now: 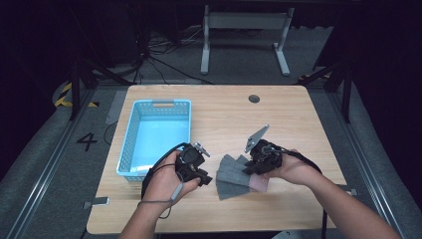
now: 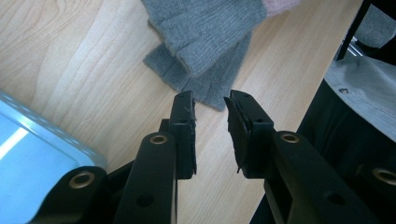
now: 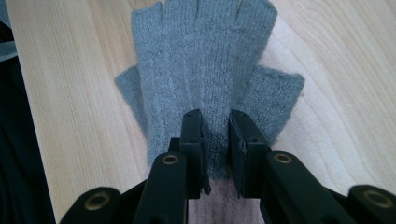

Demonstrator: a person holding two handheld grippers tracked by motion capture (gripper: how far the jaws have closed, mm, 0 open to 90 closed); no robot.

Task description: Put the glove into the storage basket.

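Item: pair of grey fingerless gloves, knitted, stacked one on the other with pink cuffs toward the table's right side, lying flat on the near middle of the table.

Left hand-held gripper: jaws parted, nothing between them, tips just short of the lower glove's thumb.

Right hand-held gripper: jaws parted (a narrow gap), poised over the top glove near its cuff; whether they touch the knit cannot be told.

Light blue basket: left of the gloves.
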